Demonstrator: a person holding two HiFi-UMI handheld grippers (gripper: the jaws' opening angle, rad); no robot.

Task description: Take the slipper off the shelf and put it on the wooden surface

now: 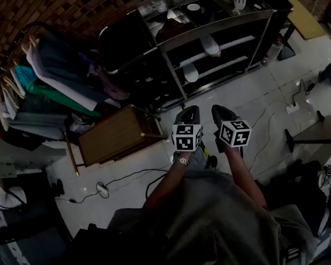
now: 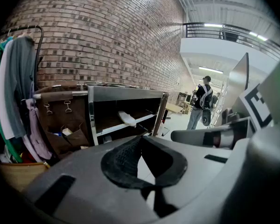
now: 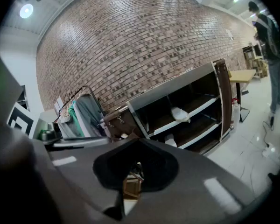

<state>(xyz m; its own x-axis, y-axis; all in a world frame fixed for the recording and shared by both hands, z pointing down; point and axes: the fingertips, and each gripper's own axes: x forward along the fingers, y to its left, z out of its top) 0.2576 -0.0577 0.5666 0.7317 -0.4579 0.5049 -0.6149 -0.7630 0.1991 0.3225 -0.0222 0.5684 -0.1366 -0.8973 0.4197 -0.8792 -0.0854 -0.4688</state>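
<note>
Standing well back from the shelf [image 1: 216,30], the person holds both grippers low in front of the body, so the step in hand looks to me like the reach, not yet begun. The left gripper [image 1: 188,112] has its jaws pressed together with nothing between them, and the right gripper [image 1: 221,111] is likewise closed and empty. 2 pale slippers lie on the shelf boards, the upper slipper [image 1: 211,46] on the higher board and the lower slipper [image 1: 191,72] on the board beneath, both well apart from the grippers. The wooden surface [image 1: 111,135] stands left of the shelf, near the clothes rack [image 1: 49,76]. To do this well, I would settle on 1 slipper, probably the upper one since it seems to sit toward the board's front. I would spread the jaws before arriving, come in level between the boards, and pinch the slipper's edge. A cable [image 1: 133,174] trails over the floor [image 1: 254,87] beside the wood, so feet need watching.
</note>
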